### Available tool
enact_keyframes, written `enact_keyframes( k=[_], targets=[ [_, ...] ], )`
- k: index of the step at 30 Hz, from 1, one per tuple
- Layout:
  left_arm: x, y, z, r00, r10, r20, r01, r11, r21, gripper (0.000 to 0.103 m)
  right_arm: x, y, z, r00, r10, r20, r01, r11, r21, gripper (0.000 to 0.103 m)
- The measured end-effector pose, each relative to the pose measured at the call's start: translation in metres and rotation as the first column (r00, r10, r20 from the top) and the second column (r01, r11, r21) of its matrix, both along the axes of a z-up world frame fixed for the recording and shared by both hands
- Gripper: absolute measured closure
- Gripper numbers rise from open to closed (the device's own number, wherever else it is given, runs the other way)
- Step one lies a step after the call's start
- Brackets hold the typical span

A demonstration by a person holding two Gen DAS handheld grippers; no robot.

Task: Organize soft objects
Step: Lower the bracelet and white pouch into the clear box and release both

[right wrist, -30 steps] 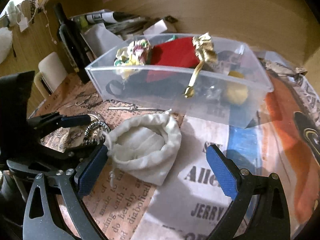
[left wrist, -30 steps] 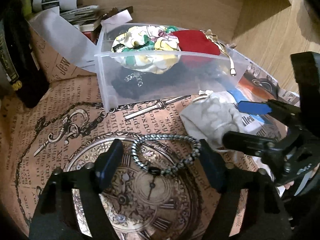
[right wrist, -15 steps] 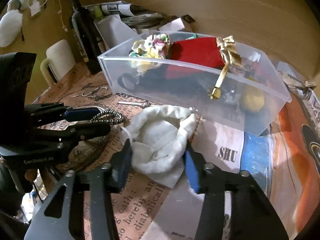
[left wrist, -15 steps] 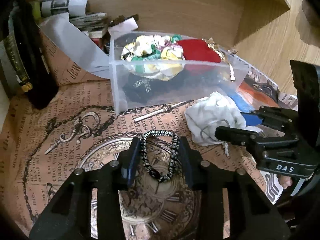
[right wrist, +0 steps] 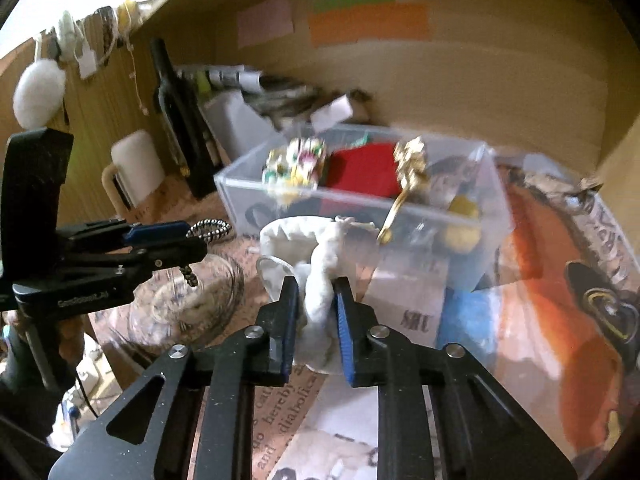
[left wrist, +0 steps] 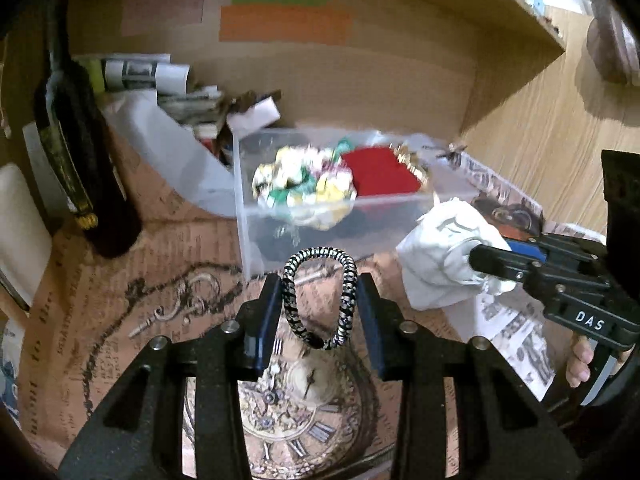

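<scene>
Gripping now: both your tongs are loaded, each raised above the counter (left wrist: 120, 320).
Left tongs (left wrist: 318, 312): pinching the black-and-white braided hair tie (left wrist: 320, 296) — its loop stands up between the blue pads.
Right tongs (right wrist: 316, 312): pressed onto the white cloth pouch (right wrist: 316, 264), bunched between the pads.
Clear bin (left wrist: 320, 210): at 12 o'clock from your left tongs — holds a floral scrunchie (left wrist: 304, 184) and a red pouch (left wrist: 380, 174).
Dark bottle (left wrist: 80, 168): at 10 o'clock, upright.
</scene>
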State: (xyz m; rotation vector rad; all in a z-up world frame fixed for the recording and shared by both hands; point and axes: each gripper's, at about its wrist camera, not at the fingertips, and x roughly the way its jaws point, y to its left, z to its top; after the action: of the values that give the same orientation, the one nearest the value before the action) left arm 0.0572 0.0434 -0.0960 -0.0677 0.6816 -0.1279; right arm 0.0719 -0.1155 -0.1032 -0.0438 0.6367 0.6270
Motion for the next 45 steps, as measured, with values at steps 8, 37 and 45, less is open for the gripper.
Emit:
enact_keyframes(
  k=[8,37,45],
  targets=[
    [0.009,-0.004,0.033,0.995,0.010,0.102,-0.011,1.000,0.005,0.065,-0.002,-0.015,0.035,0.993,-0.055,0.106,0.048,0.996,0.070,0.087],
    [0.115,-0.015,0.001,0.999,0.043,-0.010,-0.042,0.998,0.045,0.057,0.088,-0.029,0.007,0.976,-0.212,0.046,0.213,0.977,-0.011,0.086],
    [0.104,-0.013,0.003,0.999,0.049,0.007,-0.050,0.998,0.034,0.034,0.090,-0.035,0.004,0.972,-0.233,0.023,0.233,0.972,-0.018,0.065]
  ],
)
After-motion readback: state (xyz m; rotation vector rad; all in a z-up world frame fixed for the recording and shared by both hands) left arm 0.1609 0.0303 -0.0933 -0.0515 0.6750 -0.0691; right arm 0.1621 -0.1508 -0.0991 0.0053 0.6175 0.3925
